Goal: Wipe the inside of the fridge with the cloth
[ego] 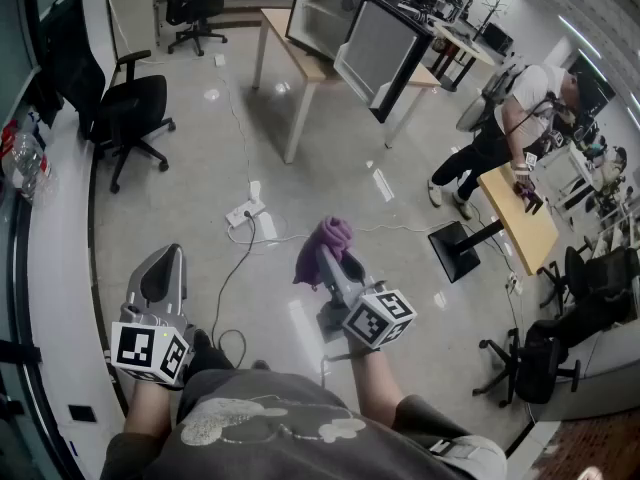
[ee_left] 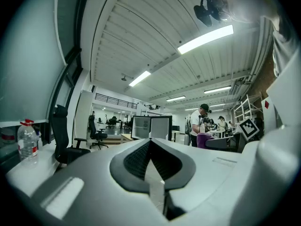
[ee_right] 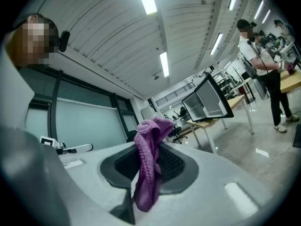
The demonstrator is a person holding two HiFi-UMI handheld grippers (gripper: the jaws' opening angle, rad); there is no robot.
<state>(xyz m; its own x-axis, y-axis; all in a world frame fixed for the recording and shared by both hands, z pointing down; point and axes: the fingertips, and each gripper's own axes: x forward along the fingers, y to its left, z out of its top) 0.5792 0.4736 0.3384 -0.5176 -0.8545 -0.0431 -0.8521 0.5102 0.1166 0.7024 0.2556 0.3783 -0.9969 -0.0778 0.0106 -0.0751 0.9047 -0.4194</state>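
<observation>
A small fridge [ego: 345, 13] with its door swung open stands on a wooden table [ego: 300, 58] far across the room; it also shows in the left gripper view [ee_left: 150, 127] and the right gripper view [ee_right: 209, 100]. My right gripper [ego: 325, 260] is shut on a purple cloth [ego: 327, 240], which bunches above the jaws and hangs down between them [ee_right: 149, 164]. My left gripper [ego: 165, 268] is held low at the left, jaws closed together with nothing in them [ee_left: 150, 147]. Both grippers are well short of the fridge, over the floor.
A black office chair [ego: 130, 113] stands at the left by a white counter [ego: 55, 268] with a water bottle [ee_left: 28, 142]. A power strip [ego: 245, 211] and cables lie on the floor ahead. A person [ego: 510, 118] works at a wooden table [ego: 520, 223] on the right.
</observation>
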